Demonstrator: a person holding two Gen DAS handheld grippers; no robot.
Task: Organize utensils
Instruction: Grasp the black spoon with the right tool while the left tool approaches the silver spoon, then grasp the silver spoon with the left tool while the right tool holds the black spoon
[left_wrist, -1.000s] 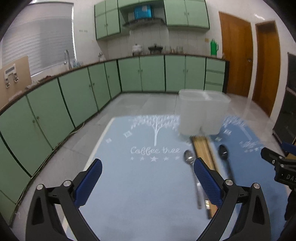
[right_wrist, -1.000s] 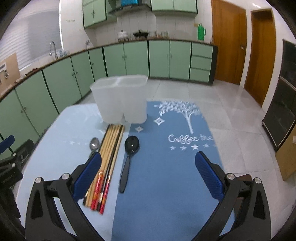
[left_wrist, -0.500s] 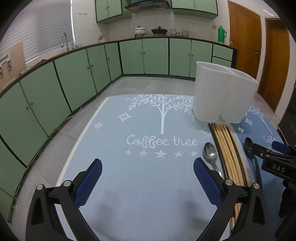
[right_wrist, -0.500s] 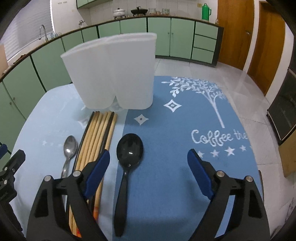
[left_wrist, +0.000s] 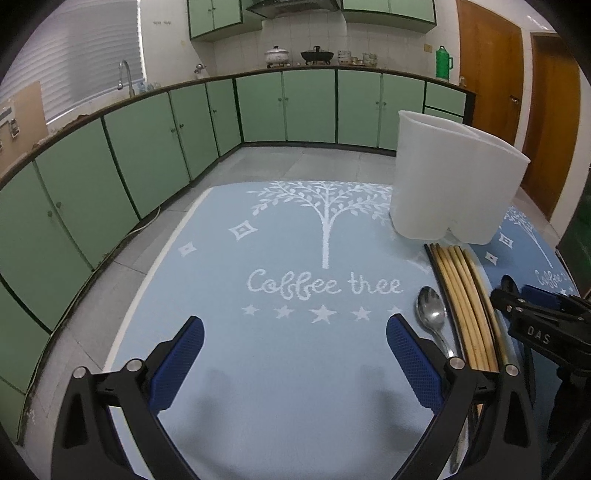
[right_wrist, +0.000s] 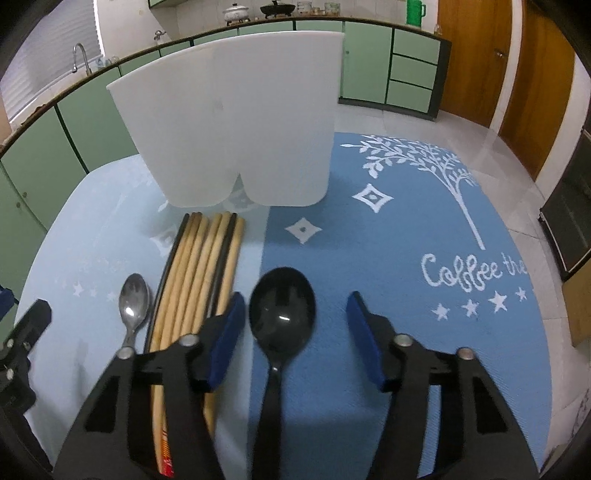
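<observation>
A black plastic spoon (right_wrist: 282, 314) lies on the dark blue mat, its bowl between the open fingers of my right gripper (right_wrist: 295, 326), which hovers low over it. Left of it lie several wooden chopsticks (right_wrist: 199, 273) and a small metal spoon (right_wrist: 133, 301). A white two-compartment holder (right_wrist: 236, 122) stands upright behind them. My left gripper (left_wrist: 293, 363) is open and empty over the light blue mat, with the metal spoon (left_wrist: 431, 314) and chopsticks (left_wrist: 465, 299) just to its right. The holder also shows in the left wrist view (left_wrist: 454, 181).
Two "Coffee tree" mats cover the table, light blue (left_wrist: 295, 369) and dark blue (right_wrist: 424, 332). The right gripper's body (left_wrist: 543, 328) shows at the right of the left wrist view. Green kitchen cabinets (left_wrist: 147, 147) and wooden doors (right_wrist: 476, 55) ring the room.
My right gripper has moved forward and down, bringing the black spoon's bowl between its fingers, which have narrowed. My left gripper has tilted down and moved slightly closer to the mat.
</observation>
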